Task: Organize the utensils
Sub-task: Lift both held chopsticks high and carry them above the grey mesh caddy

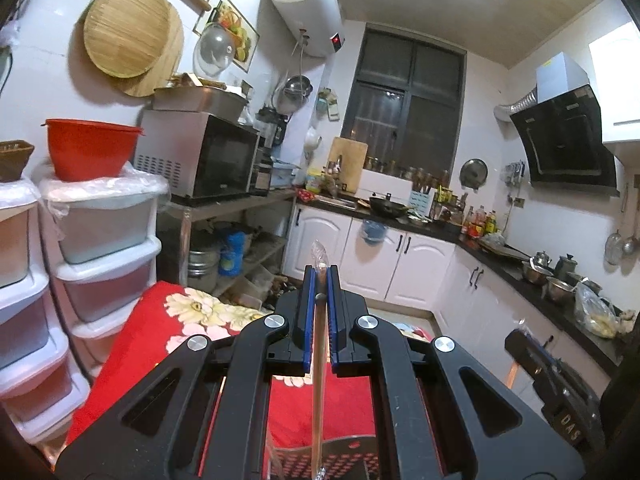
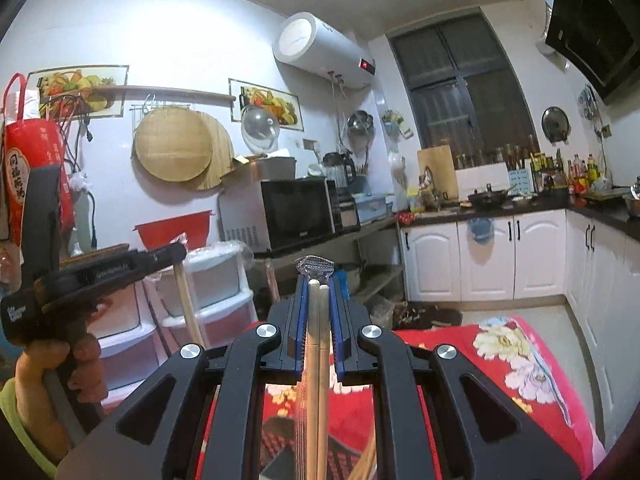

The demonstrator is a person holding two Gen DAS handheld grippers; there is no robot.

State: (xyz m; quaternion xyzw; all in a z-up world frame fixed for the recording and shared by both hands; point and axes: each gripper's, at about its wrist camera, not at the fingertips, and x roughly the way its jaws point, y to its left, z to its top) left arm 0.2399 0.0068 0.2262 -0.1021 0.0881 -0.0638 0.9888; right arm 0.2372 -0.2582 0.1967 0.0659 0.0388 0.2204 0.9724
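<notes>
Chopsticks are being held up over the red flowered cloth: right gripper fingers are pinching two pale wooden chopsticks, left gripper fingers one thin stick in clear plastic wrap. Putting away is not done yet.

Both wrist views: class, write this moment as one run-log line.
left gripper: shut on wrapped chopsticks | right gripper: shut on wooden chopsticks | below: red floral cloth | stage: both pairs held

White walls are catching the indoor light while a dark window is sitting above white cabinets. A water heater is hanging high, and a red floral cloth is covering the table.
</notes>
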